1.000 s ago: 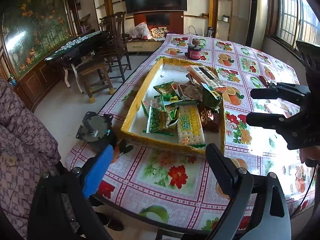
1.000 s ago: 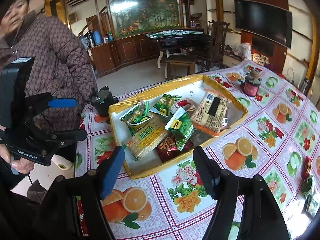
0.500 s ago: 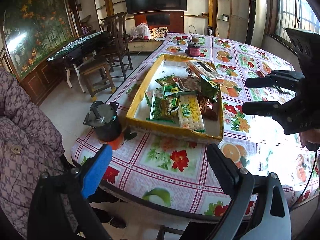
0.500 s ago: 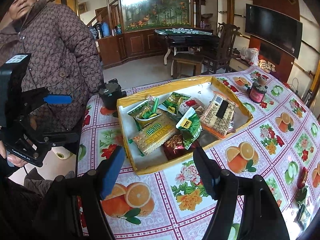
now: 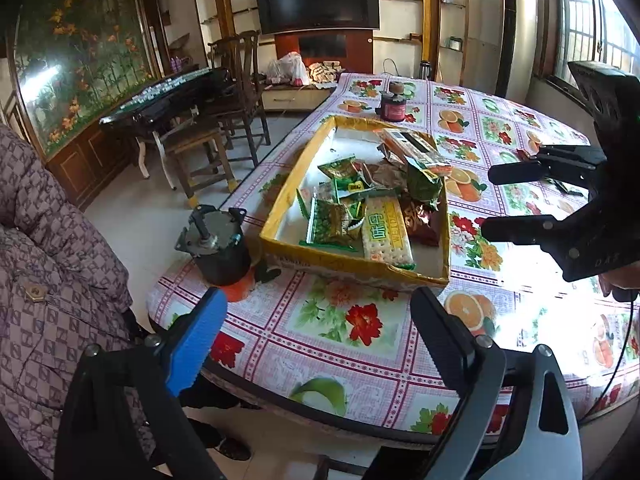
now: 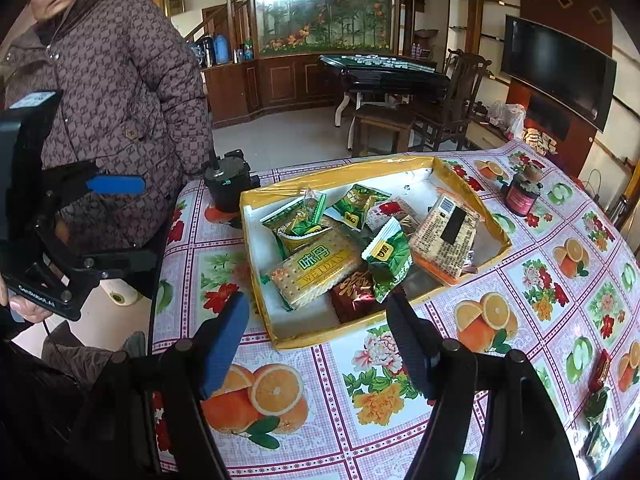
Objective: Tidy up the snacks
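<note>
A yellow-rimmed box (image 5: 280,208) (image 6: 248,240) on the flowered tablecloth holds a heap of snacks. Among them are a pale cracker pack (image 5: 386,232) (image 6: 316,272), green packets (image 5: 332,220) (image 6: 390,258), a dark red packet (image 6: 354,296) and a large orange pack (image 6: 446,240). My left gripper (image 5: 320,312) (image 6: 136,224) hovers before the table's near edge; its jaws are closing slightly, with nothing between them. My right gripper (image 6: 318,316) (image 5: 492,200) is open and empty, just short of the box's near corner.
A black motor-like object (image 5: 220,248) (image 6: 228,184) stands at the table corner beside the box. A dark red jar (image 5: 394,106) (image 6: 522,198) sits beyond the box. Small loose packets (image 6: 602,368) lie at the right edge. A person in a patterned jacket (image 6: 120,100) stands at the corner.
The left view has drawn back a little from the table, and the right view has rolled slightly. Nothing was picked up or let go.
</note>
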Tool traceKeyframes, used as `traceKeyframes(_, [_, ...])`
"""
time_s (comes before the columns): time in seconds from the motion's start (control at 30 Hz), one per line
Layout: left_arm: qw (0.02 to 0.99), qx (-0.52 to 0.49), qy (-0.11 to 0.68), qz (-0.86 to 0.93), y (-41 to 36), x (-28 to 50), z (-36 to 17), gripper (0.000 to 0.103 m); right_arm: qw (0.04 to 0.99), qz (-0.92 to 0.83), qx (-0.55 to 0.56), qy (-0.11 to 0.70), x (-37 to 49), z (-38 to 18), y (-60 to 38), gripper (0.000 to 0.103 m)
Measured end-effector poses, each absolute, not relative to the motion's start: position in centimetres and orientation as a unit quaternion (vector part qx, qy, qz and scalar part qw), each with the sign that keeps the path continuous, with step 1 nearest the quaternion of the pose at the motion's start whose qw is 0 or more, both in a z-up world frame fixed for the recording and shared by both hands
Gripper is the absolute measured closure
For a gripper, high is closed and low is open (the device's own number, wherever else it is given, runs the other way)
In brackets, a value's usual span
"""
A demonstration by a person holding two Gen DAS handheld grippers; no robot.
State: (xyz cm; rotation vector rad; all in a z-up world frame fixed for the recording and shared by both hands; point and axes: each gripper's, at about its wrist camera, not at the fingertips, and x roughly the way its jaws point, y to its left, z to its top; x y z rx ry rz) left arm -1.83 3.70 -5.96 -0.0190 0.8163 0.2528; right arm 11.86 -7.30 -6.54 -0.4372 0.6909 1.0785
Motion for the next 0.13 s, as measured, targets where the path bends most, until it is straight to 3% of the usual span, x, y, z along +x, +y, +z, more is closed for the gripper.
traceKeyframes(0.13, [0.909, -0.006, 0.398, 0.126, 3.51, -1.67, -5.89, 0.011, 0.779, 0.502, -0.201, 0.317, 11.76, -6.43, -7.26, 0.032])
